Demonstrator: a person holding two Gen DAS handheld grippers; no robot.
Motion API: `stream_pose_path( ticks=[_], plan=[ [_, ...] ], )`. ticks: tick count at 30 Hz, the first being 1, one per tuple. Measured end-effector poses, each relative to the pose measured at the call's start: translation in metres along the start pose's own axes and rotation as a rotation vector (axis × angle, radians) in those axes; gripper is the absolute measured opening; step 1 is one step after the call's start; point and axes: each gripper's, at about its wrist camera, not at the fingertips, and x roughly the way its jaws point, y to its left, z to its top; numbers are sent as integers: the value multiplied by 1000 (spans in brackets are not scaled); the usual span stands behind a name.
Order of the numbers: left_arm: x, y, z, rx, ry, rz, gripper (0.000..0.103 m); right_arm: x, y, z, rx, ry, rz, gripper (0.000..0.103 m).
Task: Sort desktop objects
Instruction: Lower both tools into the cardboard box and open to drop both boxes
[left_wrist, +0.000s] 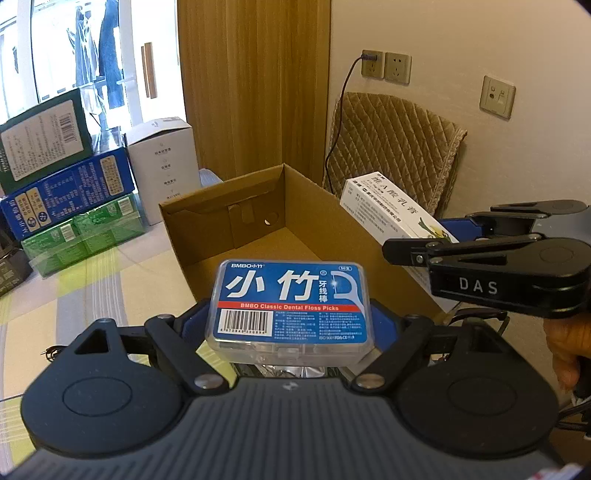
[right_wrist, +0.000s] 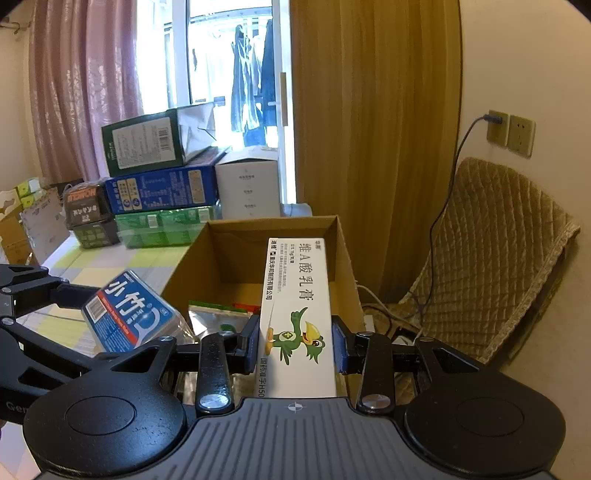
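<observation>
The dental floss pick case (left_wrist: 290, 308), a clear plastic box with a blue label reading "BMBO Classic Dental Floss Picks" and large Chinese characters, sits clamped between the blue pads of the left gripper (left_wrist: 291, 317), held in the air just in front of the open cardboard box (left_wrist: 258, 221). The white ointment carton (right_wrist: 297, 317), printed with a green cartoon bird and Chinese text, is pinched between the pads of the right gripper (right_wrist: 297, 343), which holds it over the near part of the cardboard box, its long side pointing into the box. In the right wrist view a silvery foil pouch (right_wrist: 216, 319) lies inside the cardboard box at its near end.

The cardboard box stands on a counter (left_wrist: 92, 288) covered with a pale striped cloth in green and grey. Left of the cardboard box is a stack of packages: a green multipack (left_wrist: 85, 234) at the bottom, a blue box (left_wrist: 66, 195) on it, a dark green box (left_wrist: 44, 140) on top. A white carton (left_wrist: 162, 166) stands beside the stack. Right of the cardboard box a quilted tan chair (right_wrist: 498, 258) stands against a cream wall with wall sockets (left_wrist: 386, 66). Behind the cardboard box are a wooden panel (left_wrist: 255, 85), a window and pink curtains (right_wrist: 85, 85).
</observation>
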Motion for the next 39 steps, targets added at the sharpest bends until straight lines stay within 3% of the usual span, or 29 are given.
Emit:
stream_pose_path(
  ticks=[20,37,39],
  plan=[
    [36,9,-1,-11,19,-32,85,32,-7,1,7,37,-12,36],
    [1,35,-23,-55,-15,19,87,35,4,3,33,25,27,36],
    [-1,37,-26,-61,-13,23,87,35,4,6,44,14,33,42]
  ],
)
